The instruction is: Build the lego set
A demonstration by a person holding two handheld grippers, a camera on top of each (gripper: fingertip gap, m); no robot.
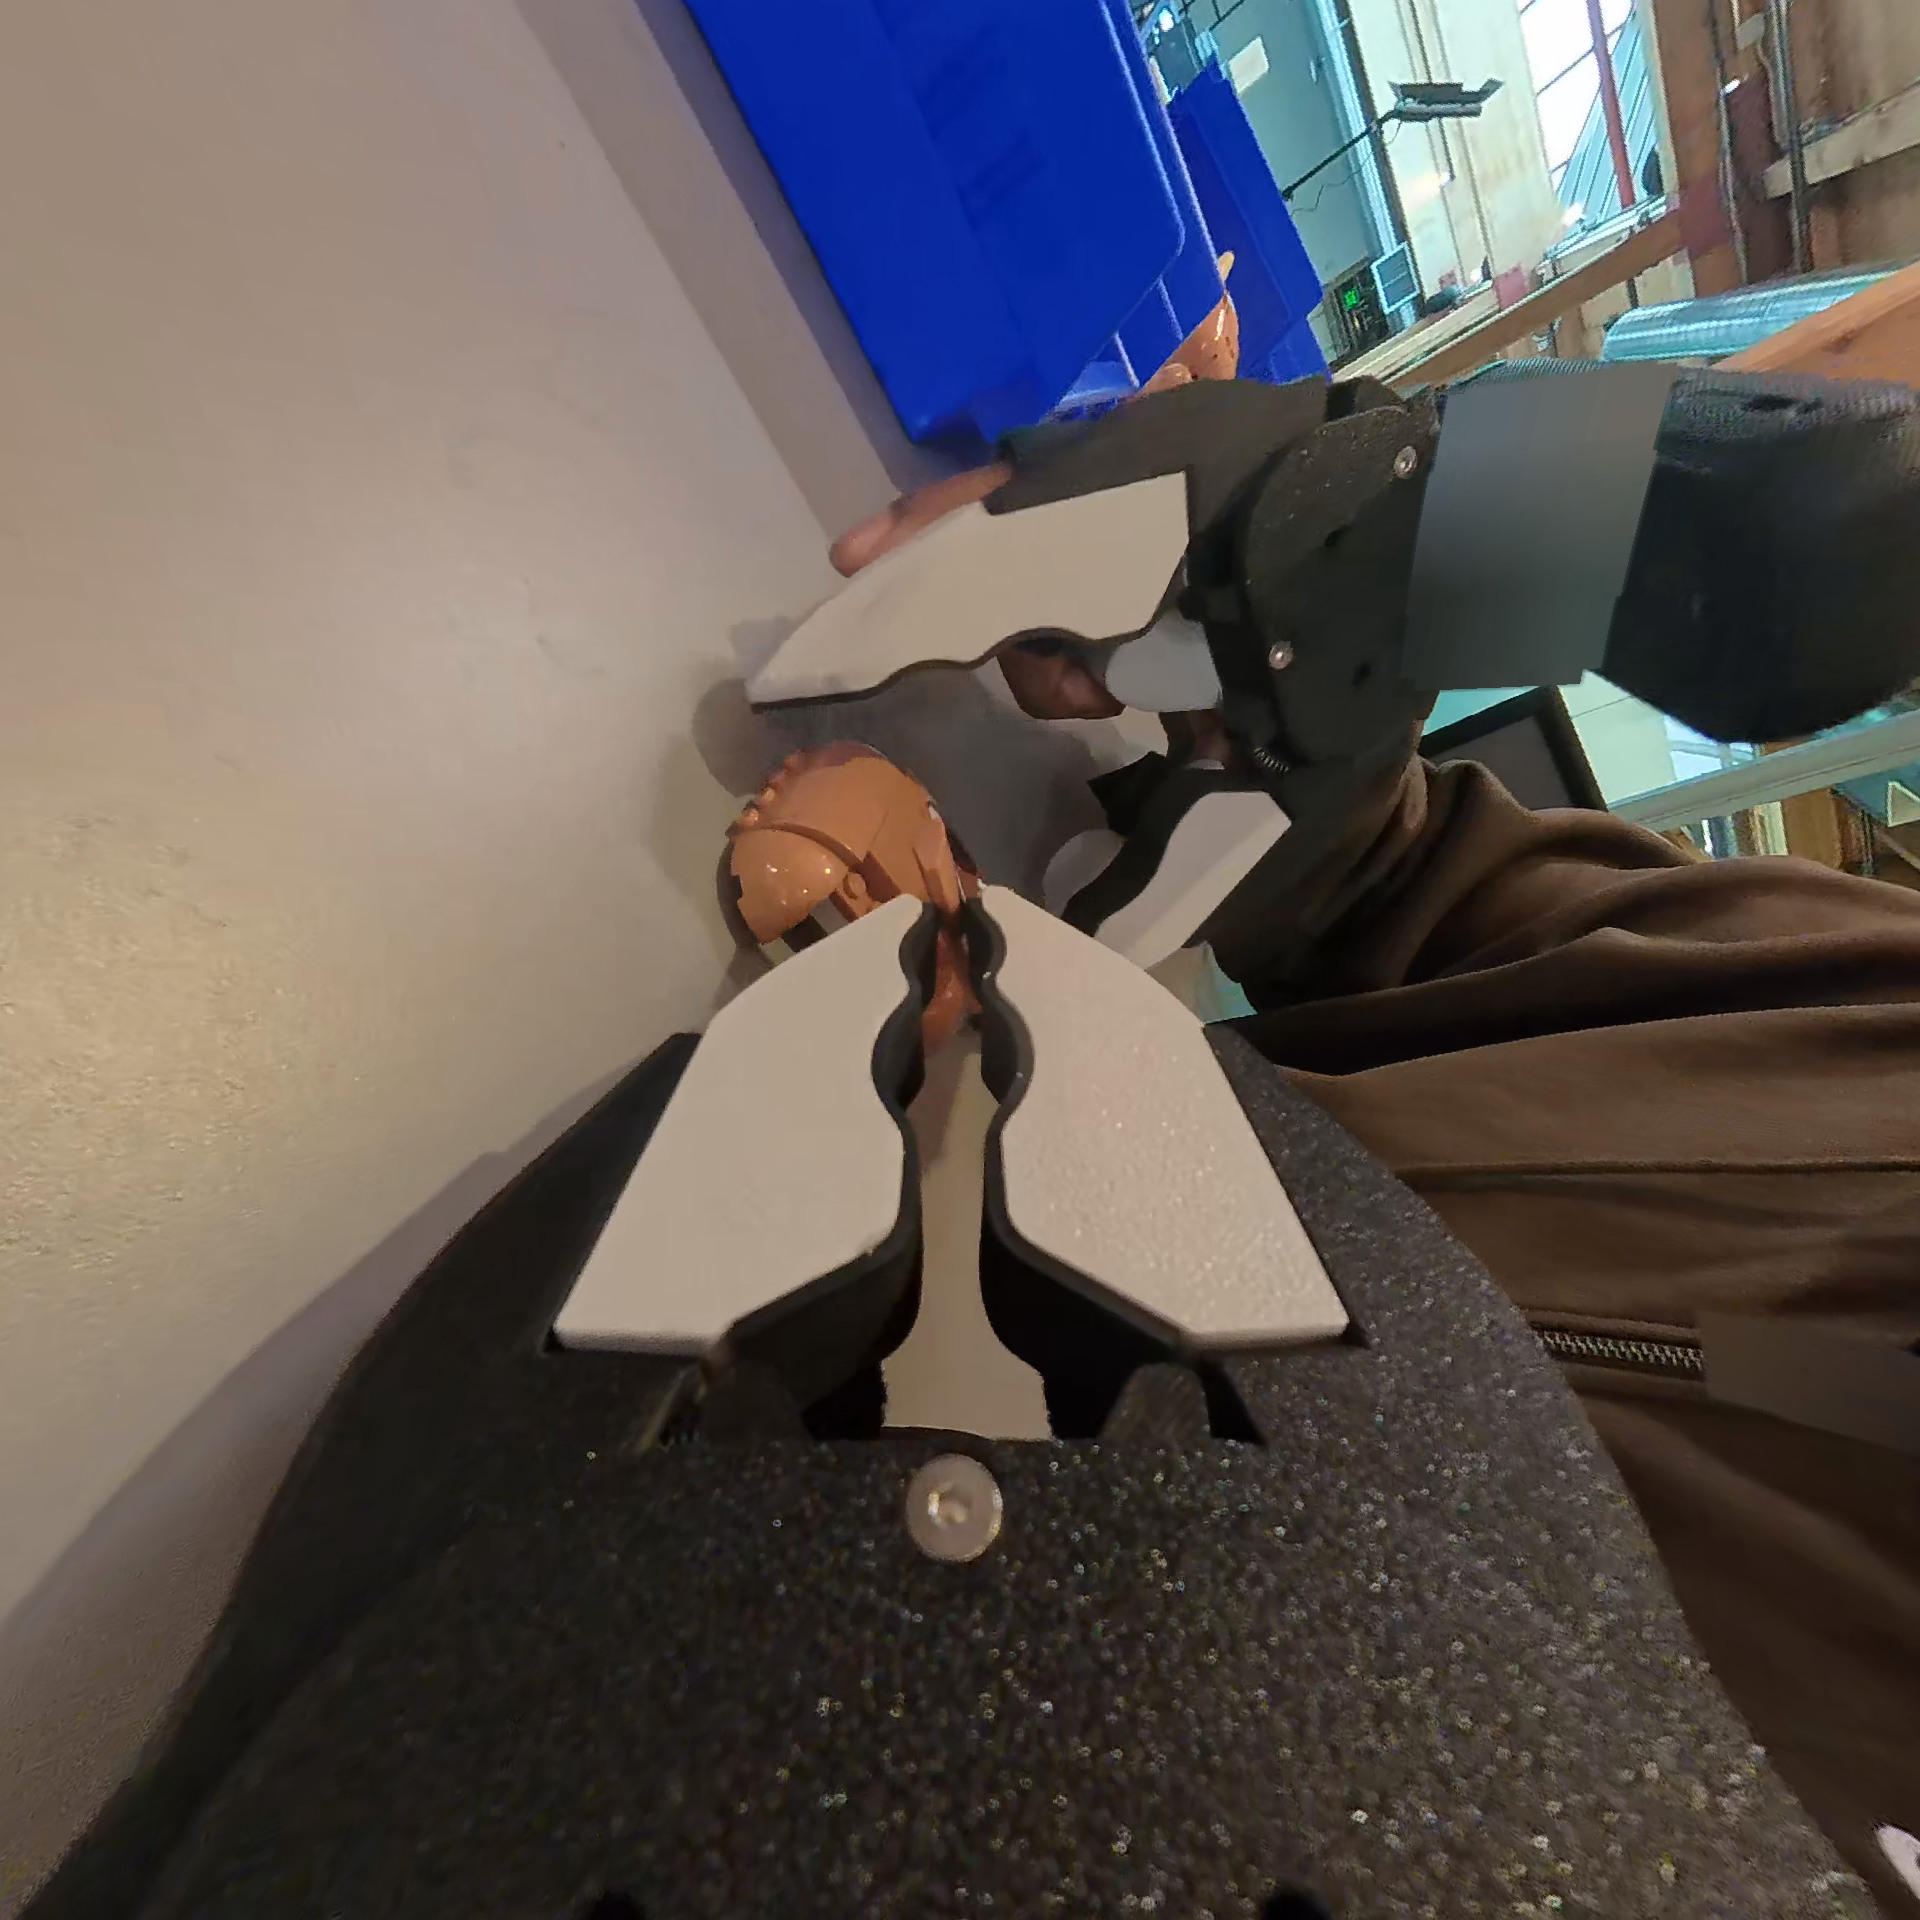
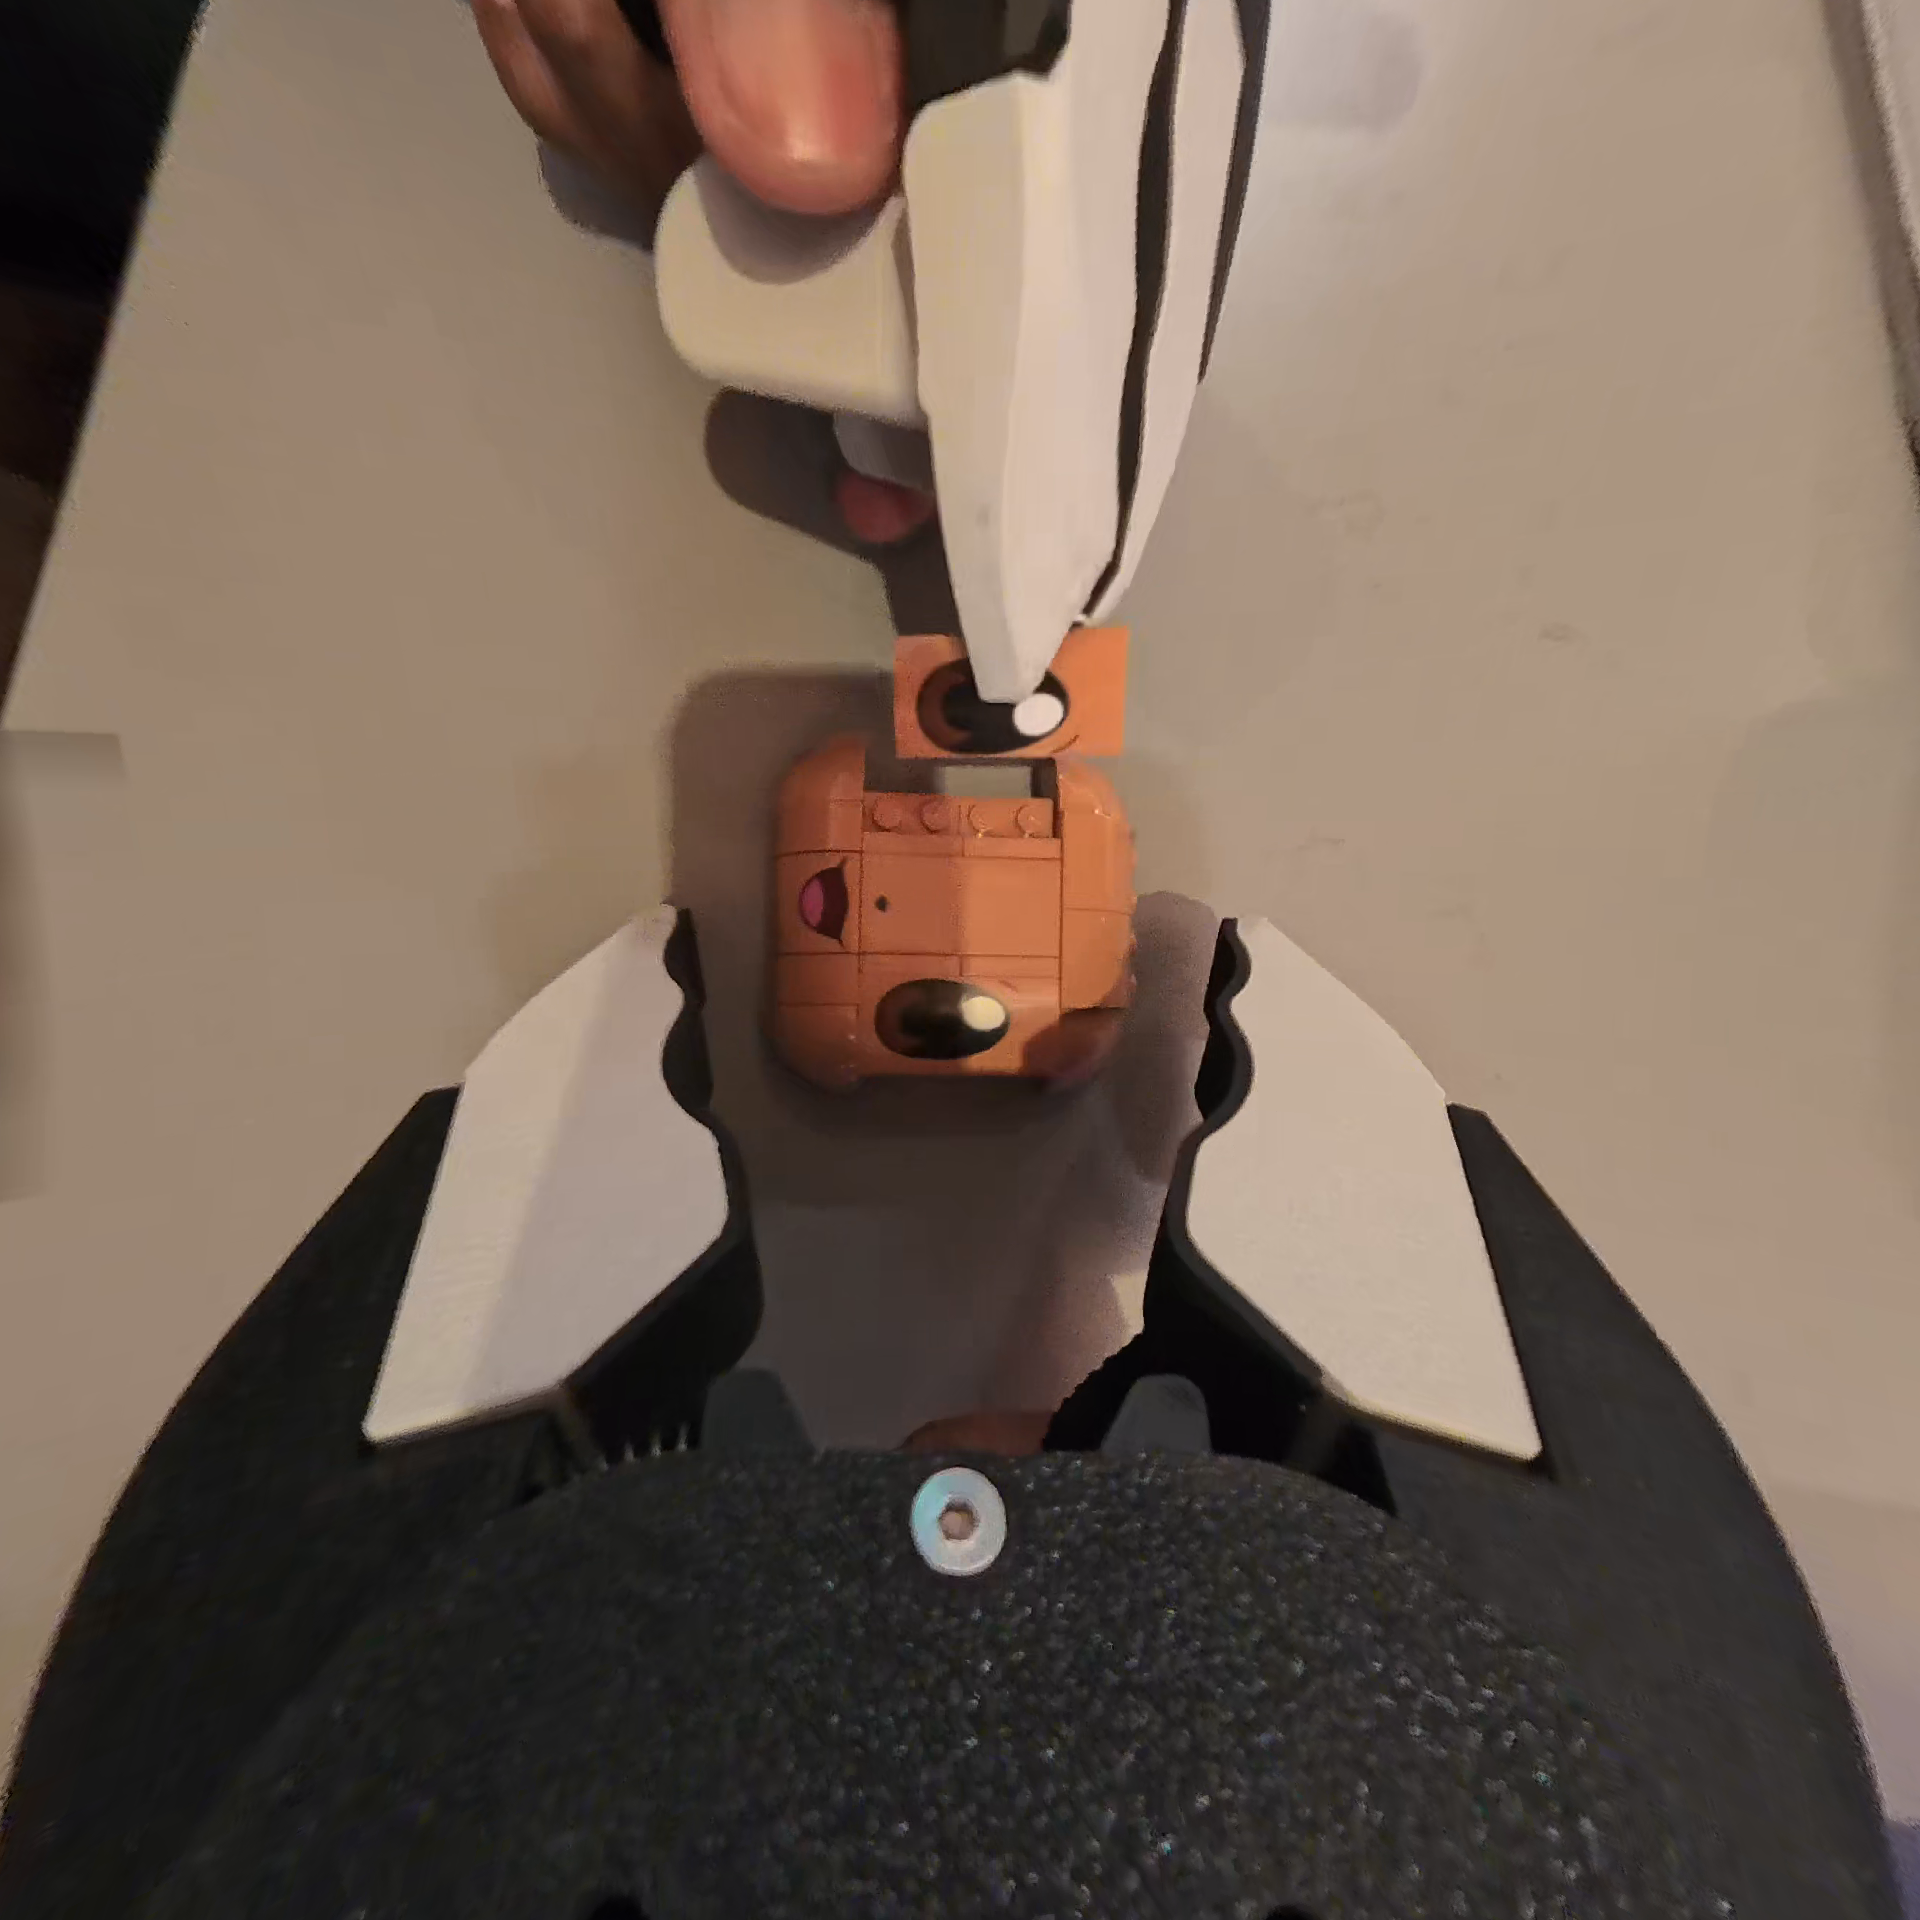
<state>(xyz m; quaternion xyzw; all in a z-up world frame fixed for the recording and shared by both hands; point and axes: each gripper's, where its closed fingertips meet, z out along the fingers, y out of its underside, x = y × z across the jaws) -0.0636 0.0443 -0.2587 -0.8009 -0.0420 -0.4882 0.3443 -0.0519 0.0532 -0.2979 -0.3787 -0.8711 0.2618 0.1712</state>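
We have the left gripper (image 2: pixel 1049 665) pinching a tan eye tile (image 2: pixel 1013 694) by its upper edge, fingers pressed together on it, and holding it just above the open recess at the top of the lego head (image 2: pixel 951 914). In the left wrist view the same tile shows only as a sliver between our closed fingers (image 1: pixel 951 971), with the rounded brown head (image 1: pixel 831 842) just beyond the tips.

Our right gripper (image 2: pixel 956 997) is spread wide, its fingers standing on either side of the head without touching it. The head lies on the pale table (image 2: pixel 1455 520), face up, with one eye already in place and a row of studs exposed in the gap.

The risks we see:
- Nothing clamps the head. If we press the tile down now, the head may slide or roll on its rounded corners.
- Our grip covers little of the tile, so it may pivot in the fingers and seat crooked.
- The tile sits slightly off the recess, towards one side. Pressed that way, it may catch on the recess wall.
- Closing the right gripper too fast could knock the head away.
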